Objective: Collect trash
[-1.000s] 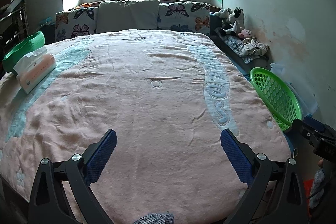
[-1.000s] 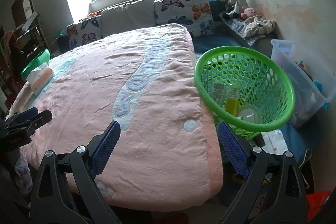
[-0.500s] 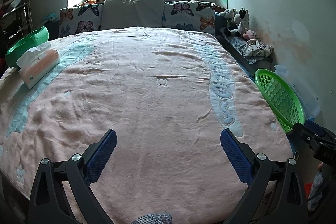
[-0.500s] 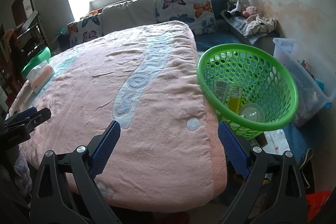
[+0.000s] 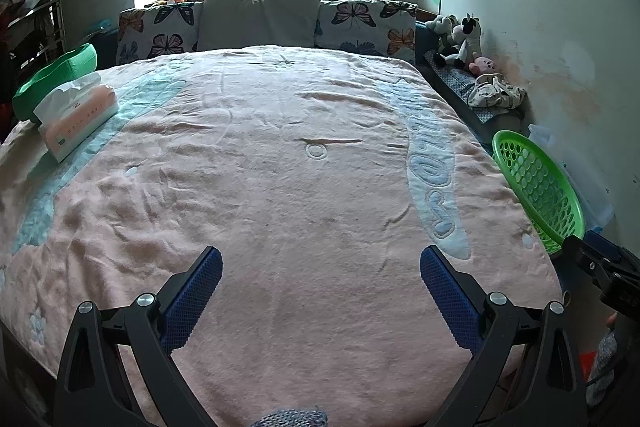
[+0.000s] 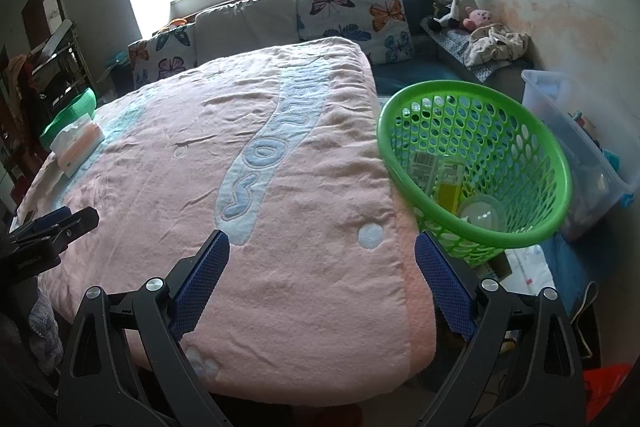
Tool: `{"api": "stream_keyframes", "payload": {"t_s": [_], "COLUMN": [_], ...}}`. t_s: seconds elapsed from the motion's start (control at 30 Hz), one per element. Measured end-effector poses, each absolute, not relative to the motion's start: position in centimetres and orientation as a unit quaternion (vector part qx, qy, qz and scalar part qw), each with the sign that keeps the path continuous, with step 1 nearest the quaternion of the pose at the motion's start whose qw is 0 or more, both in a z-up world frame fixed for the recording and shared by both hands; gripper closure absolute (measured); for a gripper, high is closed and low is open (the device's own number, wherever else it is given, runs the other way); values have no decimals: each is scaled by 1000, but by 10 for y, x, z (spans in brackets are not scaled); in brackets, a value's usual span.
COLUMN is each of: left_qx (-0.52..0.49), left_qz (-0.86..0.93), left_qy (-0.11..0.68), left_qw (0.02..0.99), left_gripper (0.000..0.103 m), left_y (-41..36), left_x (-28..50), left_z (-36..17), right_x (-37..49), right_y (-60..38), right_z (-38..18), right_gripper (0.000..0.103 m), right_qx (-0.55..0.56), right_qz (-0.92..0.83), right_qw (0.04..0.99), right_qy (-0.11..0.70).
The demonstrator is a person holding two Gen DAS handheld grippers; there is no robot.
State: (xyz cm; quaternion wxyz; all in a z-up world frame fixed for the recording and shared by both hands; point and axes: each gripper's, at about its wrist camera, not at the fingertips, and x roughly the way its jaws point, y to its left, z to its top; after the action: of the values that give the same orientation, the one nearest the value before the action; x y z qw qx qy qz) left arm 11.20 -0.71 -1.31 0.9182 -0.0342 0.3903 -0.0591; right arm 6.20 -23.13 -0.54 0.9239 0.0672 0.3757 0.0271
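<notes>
A green plastic basket [image 6: 532, 227] stands beside the bed's right edge; it also shows in the left wrist view [image 5: 536, 187]. Inside it lie a barcoded packet [image 6: 425, 167], a yellow item [image 6: 447, 193] and a clear round lid [image 6: 480, 213]. My left gripper [image 5: 320, 287] is open and empty above the foot of the pink blanket [image 5: 260, 187]. My right gripper [image 6: 322, 279] is open and empty over the blanket's right corner [image 6: 300, 267], just left of the basket. I see no loose trash on the blanket.
A tissue pack [image 5: 76, 115] lies at the bed's left edge by a green tub [image 5: 56, 75]. Pillows [image 5: 260, 23] line the head. Stuffed toys [image 5: 460, 39] and a cloth heap [image 6: 496, 43] sit by the right wall. A clear storage bin [image 6: 576, 155] stands behind the basket.
Both grippers have drawn back and risen slightly, so the bed and basket look a little farther off. Both stay open and empty.
</notes>
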Motion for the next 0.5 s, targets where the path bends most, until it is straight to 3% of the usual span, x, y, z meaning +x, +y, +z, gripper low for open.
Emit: {"api": "stream_keyframes", "payload": {"t_s": [0.5], "left_qx": [-37], "left_qz": [-50], "left_qy": [386], "left_qw": [920], "left_gripper": [7], "left_y": [-4], "left_x": [109], "left_z": [-11], "right_x": [62], "right_y": [-229], "right_z": [-6], "right_gripper": [10], "right_qx": [65], "right_qz": [27], "right_qw": [924], "right_qy": [376]}}
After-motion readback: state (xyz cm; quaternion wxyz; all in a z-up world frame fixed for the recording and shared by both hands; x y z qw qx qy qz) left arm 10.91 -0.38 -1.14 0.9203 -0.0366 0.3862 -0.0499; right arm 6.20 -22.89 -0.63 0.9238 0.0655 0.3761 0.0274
